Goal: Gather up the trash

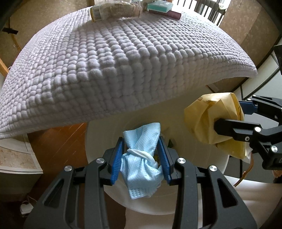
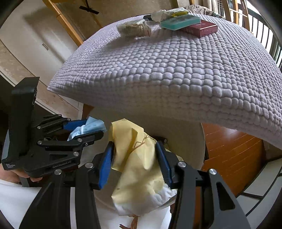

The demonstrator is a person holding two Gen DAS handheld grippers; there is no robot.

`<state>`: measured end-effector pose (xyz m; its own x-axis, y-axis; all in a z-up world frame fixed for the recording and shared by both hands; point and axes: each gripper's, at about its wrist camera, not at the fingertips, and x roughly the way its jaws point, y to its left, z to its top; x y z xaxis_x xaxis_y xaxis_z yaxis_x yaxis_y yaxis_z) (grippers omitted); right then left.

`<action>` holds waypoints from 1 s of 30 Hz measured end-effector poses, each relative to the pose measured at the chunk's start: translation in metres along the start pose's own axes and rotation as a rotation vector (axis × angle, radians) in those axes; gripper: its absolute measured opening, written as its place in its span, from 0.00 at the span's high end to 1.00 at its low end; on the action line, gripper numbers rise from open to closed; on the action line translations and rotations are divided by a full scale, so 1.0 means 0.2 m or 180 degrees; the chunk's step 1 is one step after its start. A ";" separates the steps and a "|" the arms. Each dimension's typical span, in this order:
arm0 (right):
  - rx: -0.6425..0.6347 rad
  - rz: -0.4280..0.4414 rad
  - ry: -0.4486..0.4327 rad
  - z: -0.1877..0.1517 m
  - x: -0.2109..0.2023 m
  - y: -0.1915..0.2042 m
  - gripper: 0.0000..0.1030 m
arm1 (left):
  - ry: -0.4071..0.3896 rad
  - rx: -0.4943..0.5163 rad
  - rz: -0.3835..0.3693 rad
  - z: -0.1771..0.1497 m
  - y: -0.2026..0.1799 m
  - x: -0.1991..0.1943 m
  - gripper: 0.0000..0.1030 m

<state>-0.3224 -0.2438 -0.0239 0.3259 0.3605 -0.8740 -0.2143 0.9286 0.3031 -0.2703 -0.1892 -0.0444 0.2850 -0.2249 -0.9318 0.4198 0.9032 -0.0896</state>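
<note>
My left gripper (image 1: 141, 144) is shut on a crumpled light-blue face mask (image 1: 141, 158), whose white ear loop wraps its middle. It hangs over the mouth of a white round bin (image 1: 95, 144). My right gripper (image 2: 134, 146) is shut on a crumpled yellow paper bag (image 2: 139, 167) with white tissue at its lower end, also above the bin (image 2: 190, 141). From the left wrist view the right gripper (image 1: 216, 123) and its yellow bag (image 1: 202, 119) sit to the right. The right wrist view shows the left gripper (image 2: 95, 128) with the blue mask (image 2: 91, 126) at left.
A lilac bobbled mat (image 1: 114, 67) covers the table, overhanging the bin. At its far edge lie a clear packet of food (image 1: 112, 8), a teal box (image 2: 179, 21), a dark red box (image 2: 202, 28) and crumpled wrappers (image 2: 169, 13). Wooden floor (image 2: 232, 151) lies beside the bin.
</note>
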 end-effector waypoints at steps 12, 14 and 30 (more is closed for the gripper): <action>0.0037 -0.0009 0.0061 -0.01 0.06 -0.01 0.54 | 0.0062 0.0023 -0.0005 0.00 0.04 0.17 0.60; 0.0041 -0.0010 0.0073 -0.01 0.07 0.00 0.54 | 0.0073 0.0031 -0.0006 0.02 0.04 0.20 0.60; 0.0056 -0.0008 0.0169 -0.02 0.14 0.01 0.54 | 0.0142 0.0055 0.0004 0.03 0.05 0.37 0.60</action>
<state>-0.3169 -0.2318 -0.0499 0.2771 0.3533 -0.8935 -0.1972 0.9311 0.3070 -0.2401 -0.1980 -0.1120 0.2470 -0.2070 -0.9467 0.4343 0.8970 -0.0828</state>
